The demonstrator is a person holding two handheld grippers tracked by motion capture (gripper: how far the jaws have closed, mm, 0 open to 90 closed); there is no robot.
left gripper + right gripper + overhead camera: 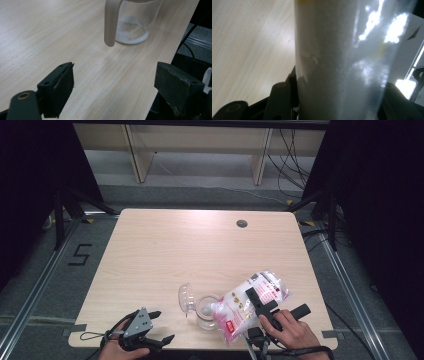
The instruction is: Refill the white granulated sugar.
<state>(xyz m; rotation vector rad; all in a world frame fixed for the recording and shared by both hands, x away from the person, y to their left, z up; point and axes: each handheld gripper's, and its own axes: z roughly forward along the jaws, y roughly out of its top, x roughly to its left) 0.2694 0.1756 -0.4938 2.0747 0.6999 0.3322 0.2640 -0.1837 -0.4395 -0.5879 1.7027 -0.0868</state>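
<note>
At the table's near left edge, the left gripper (159, 326) rests with its jaws wide apart and nothing between them. Just right of it stands the glass jar (206, 311), its lid (186, 297) open, white grains at the bottom. The plastic bag (250, 302) is clamped in the right gripper (263, 306), tilted over the jar. The bag's mouth should be kept directly over the jar's opening and the tilt increased slowly, so that nothing is spilled.

A round dark cable grommet (242, 223) sits in the wooden table (165, 245), well beyond the tongs; pale shelving (200, 145) stands farther off.
</note>
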